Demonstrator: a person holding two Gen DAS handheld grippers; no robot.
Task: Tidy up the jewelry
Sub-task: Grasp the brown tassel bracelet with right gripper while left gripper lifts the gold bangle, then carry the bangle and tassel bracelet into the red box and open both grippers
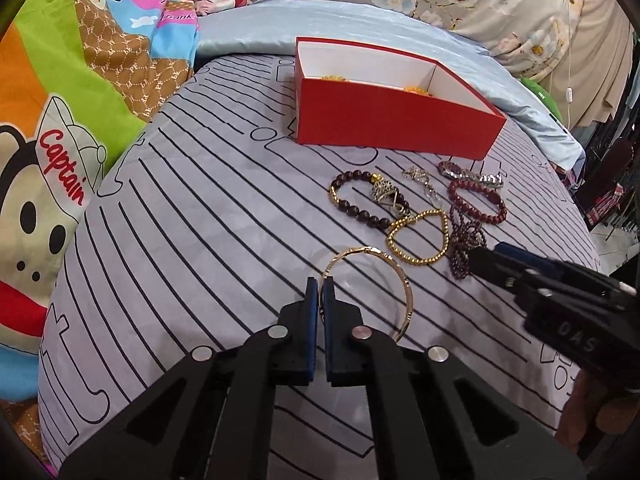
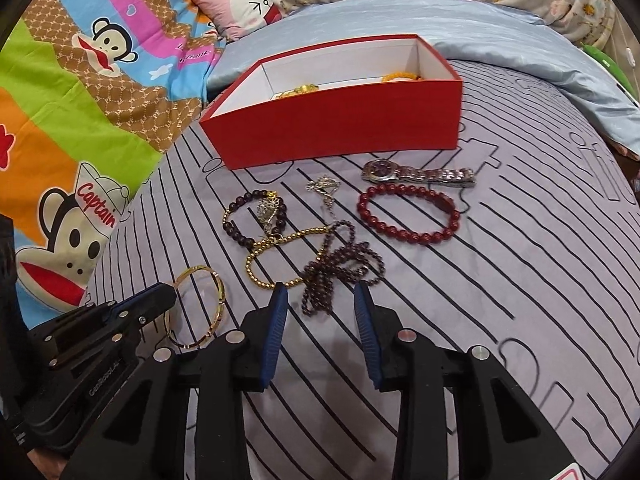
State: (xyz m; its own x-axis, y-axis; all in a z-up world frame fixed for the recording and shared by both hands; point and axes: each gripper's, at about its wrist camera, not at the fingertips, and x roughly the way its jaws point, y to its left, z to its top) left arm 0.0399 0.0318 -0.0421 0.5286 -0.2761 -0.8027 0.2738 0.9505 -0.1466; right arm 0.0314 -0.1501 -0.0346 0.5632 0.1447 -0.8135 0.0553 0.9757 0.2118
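"Captain" bedsheet (image 1: 60, 168); left claw (image 1: 320, 286) clamped on gold bangle (image 1: 404, 280), right claw (image 2: 320, 296) agape.

Home bedroom, striped bedsheet (image 1: 200, 216), cartoon monkey quilt (image 1: 60, 140), floral bedding (image 1: 500, 4), pink rabbit pillow (image 2: 240, 8)

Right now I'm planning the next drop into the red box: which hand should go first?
Left. The left gripper is already shut on the gold bangle; the right gripper stands open over the dark bead strand, gripping nothing.
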